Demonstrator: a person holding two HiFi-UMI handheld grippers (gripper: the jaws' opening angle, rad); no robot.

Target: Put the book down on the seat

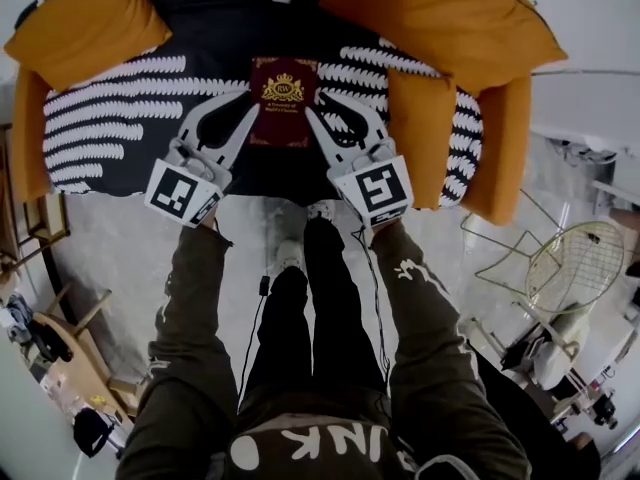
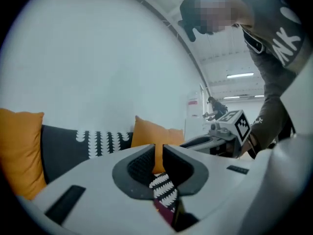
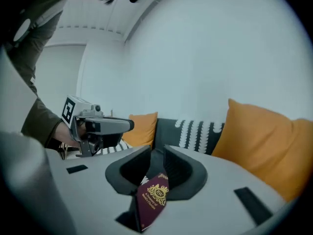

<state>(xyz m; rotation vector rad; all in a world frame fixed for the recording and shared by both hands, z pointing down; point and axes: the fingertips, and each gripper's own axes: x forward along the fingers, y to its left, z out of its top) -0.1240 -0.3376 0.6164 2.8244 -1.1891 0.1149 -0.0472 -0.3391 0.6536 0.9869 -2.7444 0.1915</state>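
A maroon book with a gold crest lies flat, cover up, near the front edge of the black seat with its white leaf pattern. My left gripper reaches to the book's left edge and my right gripper reaches over its lower right corner. In the left gripper view the jaws leave only a narrow slit; an orange cushion shows through it and the book shows low down. In the right gripper view the jaws stand apart, with the book below the gap.
Orange cushions lean at the back corners of the seat, and a third stands just right of my right gripper. A wire chair stands on the floor at the right. Wooden furniture is at the lower left.
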